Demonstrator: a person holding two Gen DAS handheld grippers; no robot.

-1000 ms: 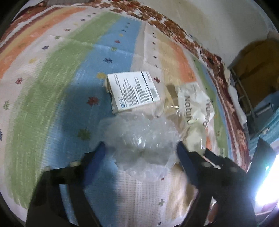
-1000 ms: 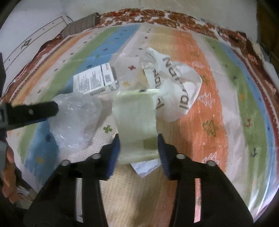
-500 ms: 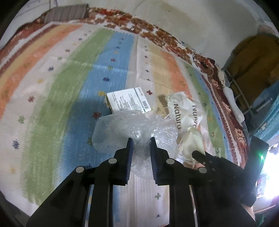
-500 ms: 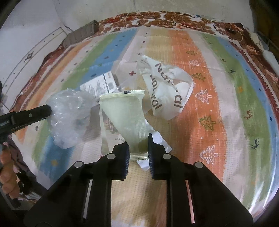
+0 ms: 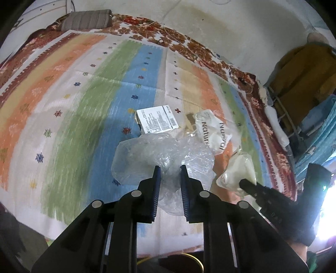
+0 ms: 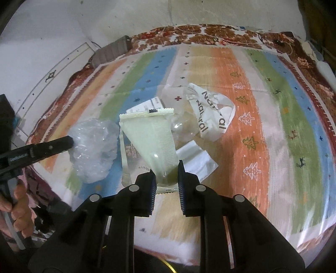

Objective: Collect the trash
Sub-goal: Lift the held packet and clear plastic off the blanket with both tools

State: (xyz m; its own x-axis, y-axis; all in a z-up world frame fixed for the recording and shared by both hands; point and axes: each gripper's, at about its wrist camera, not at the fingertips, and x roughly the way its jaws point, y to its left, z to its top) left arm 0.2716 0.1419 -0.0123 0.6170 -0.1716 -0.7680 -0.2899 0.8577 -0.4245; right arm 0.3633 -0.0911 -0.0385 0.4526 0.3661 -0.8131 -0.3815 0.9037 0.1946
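My left gripper is shut on a crumpled clear plastic bag and holds it above the striped bedspread; the bag also shows in the right wrist view. My right gripper is shut on a pale green-white wrapper, lifted off the bed; the wrapper also shows in the left wrist view. A white printed box, a white "Natural" bag and a flat white wrapper lie on the bedspread.
The bed meets a white wall at the back. A grey striped pillow lies at the far corner. A metal rack with blue items stands to the right of the bed.
Both grippers closed on their pieces and lifted them off the bedspread, pulling up and back. The box and the "Natural" bag have stayed in place.
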